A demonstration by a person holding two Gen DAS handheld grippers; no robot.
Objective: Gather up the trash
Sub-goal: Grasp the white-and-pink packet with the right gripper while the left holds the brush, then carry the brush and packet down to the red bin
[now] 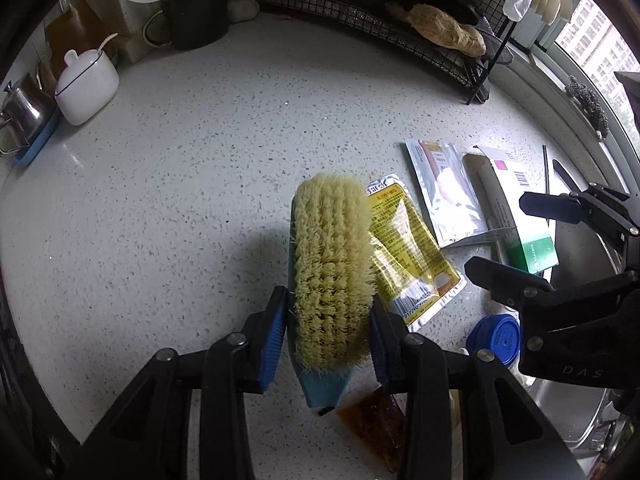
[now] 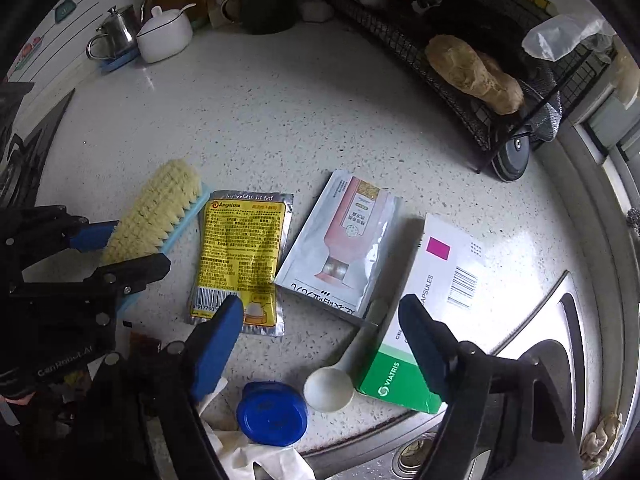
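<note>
My left gripper (image 1: 329, 312) is shut on a blue-backed scrub brush (image 1: 330, 264) with yellow bristles, held over the speckled counter (image 1: 180, 200); the brush also shows in the right wrist view (image 2: 154, 210). To its right lie a yellow foil packet (image 1: 404, 252) (image 2: 240, 256), a silver pouch (image 1: 448, 196) (image 2: 344, 244) and a white-green medicine box (image 1: 516, 216) (image 2: 432, 304). My right gripper (image 2: 320, 316) is open and empty, hovering above the packet, pouch and box. A blue lid (image 2: 272, 414), a white spoon (image 2: 332, 386) and crumpled tissue (image 2: 248, 456) lie near it.
A black wire rack (image 2: 472, 92) with a loofah stands at the back right. A dark mug of utensils (image 1: 196, 12), a white sugar pot (image 1: 86, 88) and a steel pitcher (image 1: 22, 116) stand at the back left. The sink (image 2: 540, 360) lies at the right. A brown sauce sachet (image 1: 372, 424) lies below the brush.
</note>
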